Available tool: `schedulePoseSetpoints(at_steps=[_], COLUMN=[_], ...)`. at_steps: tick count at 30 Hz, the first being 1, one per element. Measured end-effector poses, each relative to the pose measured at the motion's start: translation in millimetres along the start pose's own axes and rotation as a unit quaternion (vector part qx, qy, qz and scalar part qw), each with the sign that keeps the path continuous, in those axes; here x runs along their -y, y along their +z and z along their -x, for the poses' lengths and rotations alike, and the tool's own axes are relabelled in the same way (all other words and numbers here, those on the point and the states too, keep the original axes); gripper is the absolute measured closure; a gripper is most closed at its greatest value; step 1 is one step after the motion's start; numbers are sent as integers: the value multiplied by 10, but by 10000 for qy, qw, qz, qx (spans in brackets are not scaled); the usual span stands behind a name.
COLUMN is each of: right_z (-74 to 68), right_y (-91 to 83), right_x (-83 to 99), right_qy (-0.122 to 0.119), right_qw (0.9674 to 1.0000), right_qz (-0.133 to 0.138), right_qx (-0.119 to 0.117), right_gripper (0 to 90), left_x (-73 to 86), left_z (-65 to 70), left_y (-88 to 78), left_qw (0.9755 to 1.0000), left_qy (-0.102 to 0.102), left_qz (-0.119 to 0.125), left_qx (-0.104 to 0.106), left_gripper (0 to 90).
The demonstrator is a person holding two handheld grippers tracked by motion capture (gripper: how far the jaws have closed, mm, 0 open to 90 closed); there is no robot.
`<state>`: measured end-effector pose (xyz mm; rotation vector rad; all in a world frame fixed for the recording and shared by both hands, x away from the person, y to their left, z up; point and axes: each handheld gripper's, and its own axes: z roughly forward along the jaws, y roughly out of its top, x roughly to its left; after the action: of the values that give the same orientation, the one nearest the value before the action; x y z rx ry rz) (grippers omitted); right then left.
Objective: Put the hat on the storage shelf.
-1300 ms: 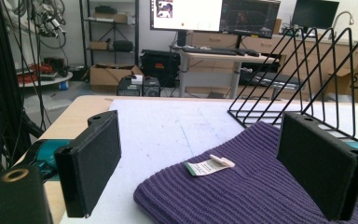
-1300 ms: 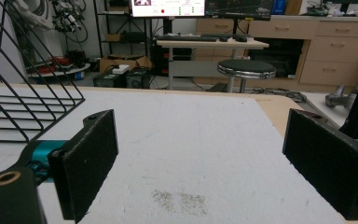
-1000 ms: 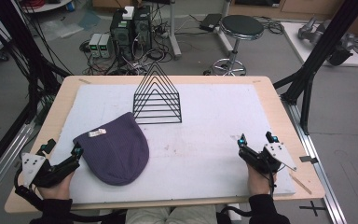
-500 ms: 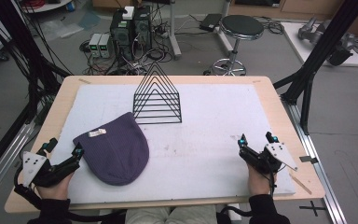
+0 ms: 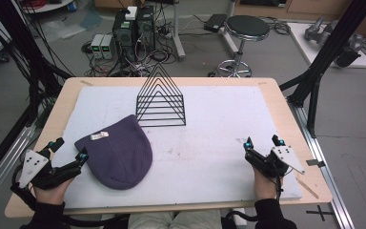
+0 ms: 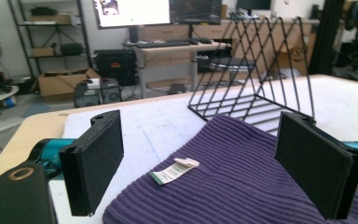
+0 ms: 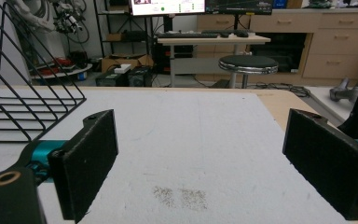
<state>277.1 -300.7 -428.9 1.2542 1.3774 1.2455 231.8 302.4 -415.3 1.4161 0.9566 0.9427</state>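
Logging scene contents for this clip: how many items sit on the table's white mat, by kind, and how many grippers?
Purple knit beanie: 1
Black wire rack: 1
Grippers: 2, left gripper and right gripper, both open
Total: 4

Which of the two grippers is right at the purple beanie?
The left gripper: its open jaws reach the purple beanie at its edge. The right gripper, also open, sits over bare white mat.

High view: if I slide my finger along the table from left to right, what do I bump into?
Left claw → purple hat → black wire rack → right claw.
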Motion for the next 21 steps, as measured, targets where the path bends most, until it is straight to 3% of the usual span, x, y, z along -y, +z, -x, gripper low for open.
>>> schedulePoseSetpoints(at_steps=[5, 11, 14, 16, 18, 21], right_z=[1, -3, -6, -5, -4, -5], right_y=[2, 4, 4, 4, 10, 10], right_x=[1, 2, 3, 2, 4, 5], right_qy=[3, 6, 3, -2, -11, -40], right_qw=[10000, 10000, 10000, 10000, 10000, 10000], right_qz=[-3, -33, -37, -35, -17, -64], right_qx=[-6, -28, -48, -49, -50, -44], right_gripper=[94, 94, 94, 94, 94, 94], left_x=[-29, -72, -97, -99, -86, -74], left_z=[17, 99, 171, 225, 258, 275], left_y=[27, 57, 77, 89, 105, 128], left_qw=[9987, 9936, 9884, 9837, 9799, 9749], left_qy=[187, 386, 591, 740, 895, 842], left_qz=[-182, -338, -433, -503, -610, -814], left_qx=[429, 1003, 1328, 1560, 1676, 1893], left_gripper=[161, 161, 161, 189, 213, 194])
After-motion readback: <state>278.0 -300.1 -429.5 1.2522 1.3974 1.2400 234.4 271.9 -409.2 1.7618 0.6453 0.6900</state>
